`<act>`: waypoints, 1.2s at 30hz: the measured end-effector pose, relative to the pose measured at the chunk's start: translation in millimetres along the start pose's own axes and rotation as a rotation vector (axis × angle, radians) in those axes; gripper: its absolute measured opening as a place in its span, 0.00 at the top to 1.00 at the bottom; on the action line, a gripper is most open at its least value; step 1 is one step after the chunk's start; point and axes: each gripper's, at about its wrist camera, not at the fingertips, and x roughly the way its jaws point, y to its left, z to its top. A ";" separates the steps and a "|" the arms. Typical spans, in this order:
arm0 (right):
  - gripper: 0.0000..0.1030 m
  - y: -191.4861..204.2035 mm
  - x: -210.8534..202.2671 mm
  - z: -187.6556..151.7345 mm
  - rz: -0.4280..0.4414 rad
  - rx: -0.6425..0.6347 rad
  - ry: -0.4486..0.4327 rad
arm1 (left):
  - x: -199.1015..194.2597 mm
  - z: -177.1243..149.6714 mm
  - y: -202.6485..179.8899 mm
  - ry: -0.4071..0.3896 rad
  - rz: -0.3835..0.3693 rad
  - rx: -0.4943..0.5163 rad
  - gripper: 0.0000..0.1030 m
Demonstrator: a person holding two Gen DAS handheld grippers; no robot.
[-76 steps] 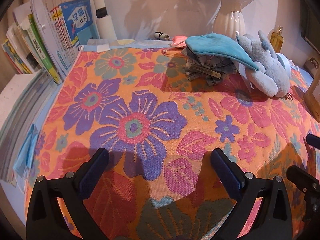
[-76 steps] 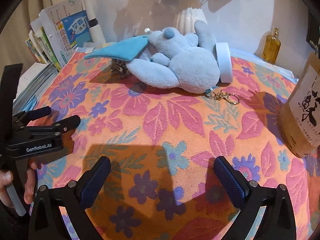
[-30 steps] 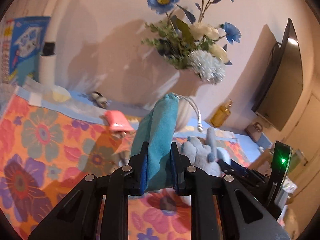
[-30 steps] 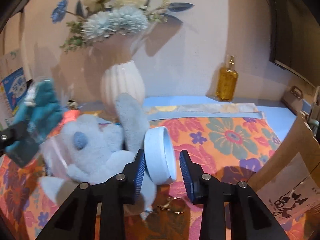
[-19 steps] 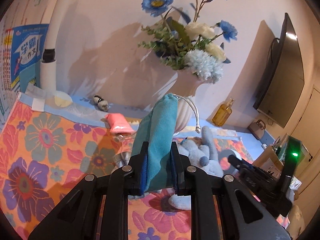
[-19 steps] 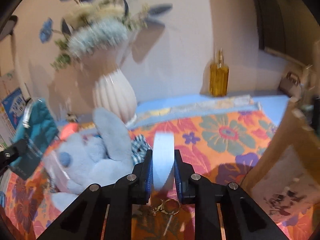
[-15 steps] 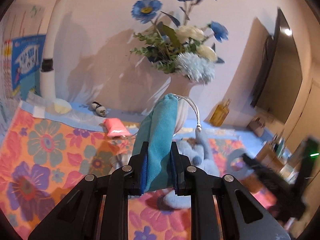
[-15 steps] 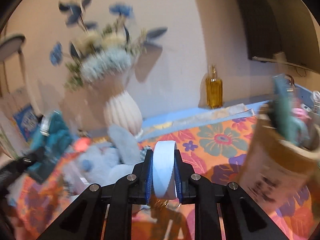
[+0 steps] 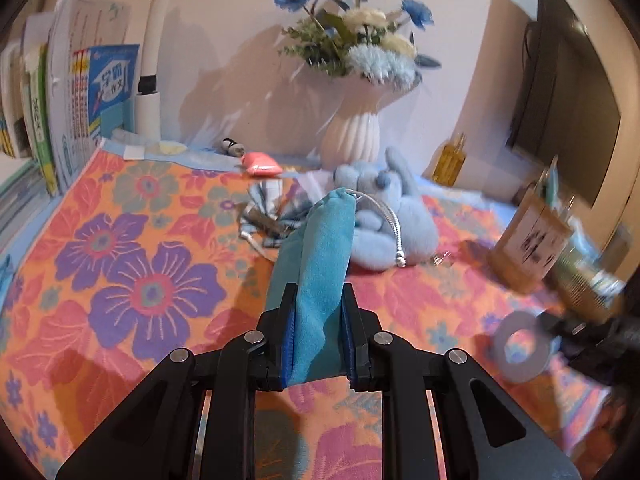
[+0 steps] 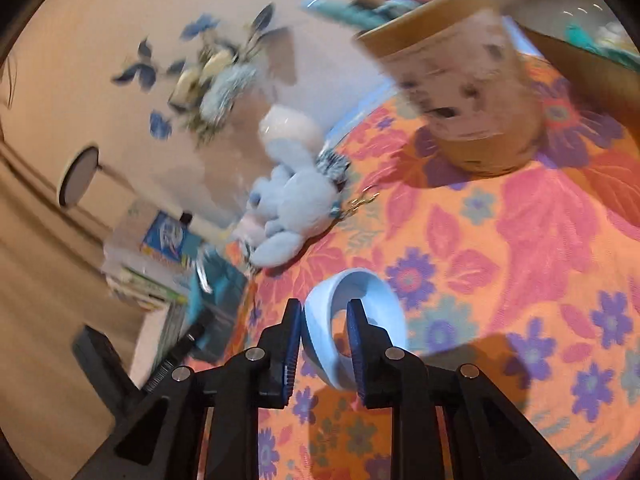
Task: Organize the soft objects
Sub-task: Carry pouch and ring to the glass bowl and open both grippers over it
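Left gripper (image 9: 318, 340) clenched on teal pouch (image 9: 320, 264), centre frame, above floral cloth (image 9: 132, 264). Right gripper (image 10: 324, 350) gripped pale blue ring (image 10: 354, 320), lower centre of its frame. Blue plush toy (image 9: 384, 216) lay centre right before white vase (image 9: 354, 128). Brown cup (image 10: 468, 96) upper right, blurred.

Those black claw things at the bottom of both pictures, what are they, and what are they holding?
They are grippers, two-finger tongs a person holds, one in each hand. A camera on each looks along its fingers, so each picture is one gripper's view. The left gripper squeezes a teal pouch. The right gripper pinches a pale blue ring. Below is a flowery cloth with a blue plush toy, a checked cloth, a white vase of flowers and a brown tub.
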 end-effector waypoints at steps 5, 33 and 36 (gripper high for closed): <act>0.34 -17.1 -34.8 5.3 -0.158 0.020 -0.114 | -2.5 -2.1 -16.1 -0.026 -0.005 0.093 0.84; 0.37 23.0 19.1 -29.6 -0.514 -0.363 -0.050 | 17.7 -0.6 -1.6 0.097 -0.095 0.001 0.84; 0.37 21.8 11.9 -28.9 -0.469 -0.340 -0.053 | 14.3 -0.8 -3.8 0.087 -0.075 0.007 0.84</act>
